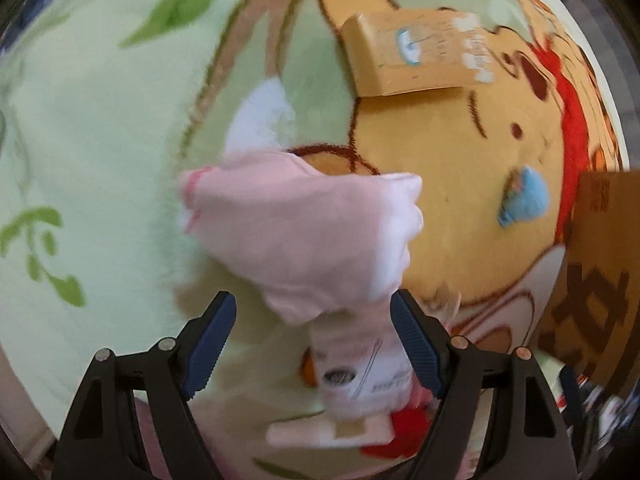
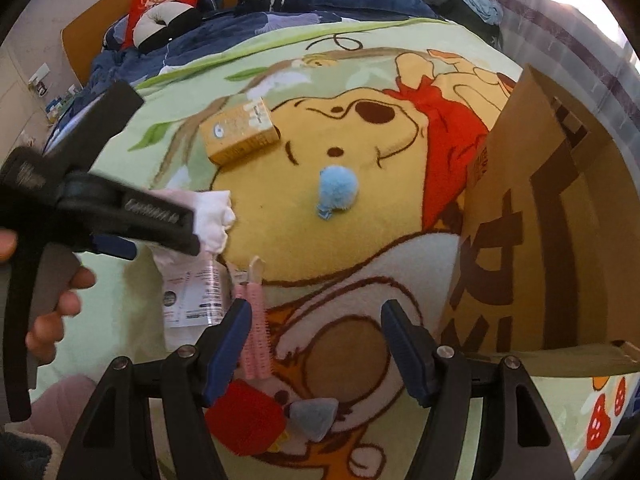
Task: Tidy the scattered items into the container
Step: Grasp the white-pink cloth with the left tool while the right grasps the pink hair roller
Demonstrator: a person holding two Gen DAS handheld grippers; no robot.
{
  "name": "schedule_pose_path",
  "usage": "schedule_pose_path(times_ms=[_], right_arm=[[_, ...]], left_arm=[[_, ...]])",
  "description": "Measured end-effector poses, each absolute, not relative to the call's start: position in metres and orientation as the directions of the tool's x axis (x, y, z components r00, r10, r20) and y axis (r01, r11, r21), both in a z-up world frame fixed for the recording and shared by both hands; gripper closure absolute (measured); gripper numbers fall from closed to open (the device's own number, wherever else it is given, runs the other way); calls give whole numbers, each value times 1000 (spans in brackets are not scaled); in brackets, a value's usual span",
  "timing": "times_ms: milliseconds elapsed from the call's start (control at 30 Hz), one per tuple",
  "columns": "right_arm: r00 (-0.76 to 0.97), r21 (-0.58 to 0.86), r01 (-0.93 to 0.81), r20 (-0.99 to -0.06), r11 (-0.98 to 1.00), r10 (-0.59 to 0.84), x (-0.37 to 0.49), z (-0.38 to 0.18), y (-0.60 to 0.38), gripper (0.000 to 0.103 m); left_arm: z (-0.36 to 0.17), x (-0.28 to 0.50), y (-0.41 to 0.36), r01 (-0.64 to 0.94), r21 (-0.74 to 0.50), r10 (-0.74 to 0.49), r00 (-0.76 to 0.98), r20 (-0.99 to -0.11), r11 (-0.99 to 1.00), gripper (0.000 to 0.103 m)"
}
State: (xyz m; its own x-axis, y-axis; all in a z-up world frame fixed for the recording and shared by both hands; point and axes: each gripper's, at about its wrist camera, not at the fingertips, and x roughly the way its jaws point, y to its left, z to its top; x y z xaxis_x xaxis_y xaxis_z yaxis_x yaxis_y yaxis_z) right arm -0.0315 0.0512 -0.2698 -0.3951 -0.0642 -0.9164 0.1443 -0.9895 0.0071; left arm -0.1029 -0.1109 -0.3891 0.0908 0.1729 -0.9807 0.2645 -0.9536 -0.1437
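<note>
Two grippers are seen above a cartoon-bear blanket [image 2: 120,320], both with jaws apart and nothing held. Nearest the right gripper [image 2: 316,348] lie a pink hair roller [image 2: 256,320] and a red toy [image 2: 244,416]. Under the left gripper [image 1: 312,344] lies a pink cloth [image 1: 304,236], judged light and limp, best pinched at a bunched fold. Farther off sit a blue pompom [image 2: 338,188] and a yellow carton [image 2: 238,132]. The cardboard box [image 2: 560,240] stands to the right.

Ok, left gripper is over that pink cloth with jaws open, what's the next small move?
Probably lower the left gripper a little further and close on the pink cloth. Its jaws stand open with the cloth's lower end between them, apparently not yet pinched. The cardboard box stands open to the right, ready to receive it. The right gripper hangs open and empty.
</note>
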Motion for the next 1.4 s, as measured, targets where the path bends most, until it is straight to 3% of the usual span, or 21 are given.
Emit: schedule_pose_path(times_ms=[267, 400, 467, 533, 633, 733, 767, 800, 833, 867, 900, 1033, 1233, 1333, 1367, 1400], right_arm=[[-333, 46, 219, -935, -975, -119, -47, -314, 35, 34], [-302, 109, 231, -937, -967, -178, -56, -329, 29, 34], [-288, 94, 256, -943, -962, -169, -59, -339, 23, 34], [-264, 89, 275, -950, -957, -165, -63, -349, 17, 34], [-234, 78, 296, -960, -952, -152, -69, -360, 6, 34], [-204, -7, 371, -976, -929, -73, -70, -373, -11, 33], [-217, -35, 399, -974, -916, -57, -69, -374, -15, 34], [-222, -38, 412, -973, -910, -60, -68, -373, -17, 43], [-223, -36, 414, -973, -910, -62, -68, -372, -16, 55], [-222, -27, 409, -972, -912, -71, -69, -368, -13, 60], [-217, -11, 401, -973, -916, -83, -69, -366, -10, 74], [-244, 62, 306, -959, -950, -141, -75, -347, 15, 75], [-317, 46, 190, -943, -981, -106, -89, -341, 51, 75], [-284, 47, 187, -954, -981, -100, -95, -355, 54, 69], [-279, 36, 195, -956, -980, -91, -95, -358, 51, 68], [-279, 29, 202, -956, -979, -86, -100, -354, 49, 64]], left_arm=[[-430, -111, -120, 439, -167, 252, 143, -957, -883, 25], [-426, -115, -116, 403, -182, 253, 130, -959, -897, 54], [-422, -116, -112, 376, -186, 247, 121, -961, -908, 61], [-422, -118, -111, 372, -191, 251, 119, -961, -908, 62], [-428, -121, -110, 379, -205, 271, 129, -954, -903, 47], [-430, -124, -107, 376, -200, 266, 131, -955, -905, 49], [-429, -124, -106, 365, -201, 262, 126, -957, -909, 58], [-427, -125, -104, 351, -205, 262, 122, -957, -913, 69], [-424, -126, -101, 327, -222, 272, 115, -955, -918, 75], [-421, -127, -100, 315, -229, 275, 111, -955, -921, 81], [-415, -128, -99, 283, -230, 268, 102, -958, -931, 84], [-393, -134, -101, 165, -181, 191, 50, -980, -970, 88], [-382, -160, -119, 13, -59, 59, -13, -998, -998, 86], [-387, -169, -120, -15, -30, 30, -10, -999, -999, 59], [-387, -171, -119, -9, -27, 27, -14, -1000, -1000, 41], [-387, -172, -119, 7, -34, 34, -19, -999, -999, 30]])
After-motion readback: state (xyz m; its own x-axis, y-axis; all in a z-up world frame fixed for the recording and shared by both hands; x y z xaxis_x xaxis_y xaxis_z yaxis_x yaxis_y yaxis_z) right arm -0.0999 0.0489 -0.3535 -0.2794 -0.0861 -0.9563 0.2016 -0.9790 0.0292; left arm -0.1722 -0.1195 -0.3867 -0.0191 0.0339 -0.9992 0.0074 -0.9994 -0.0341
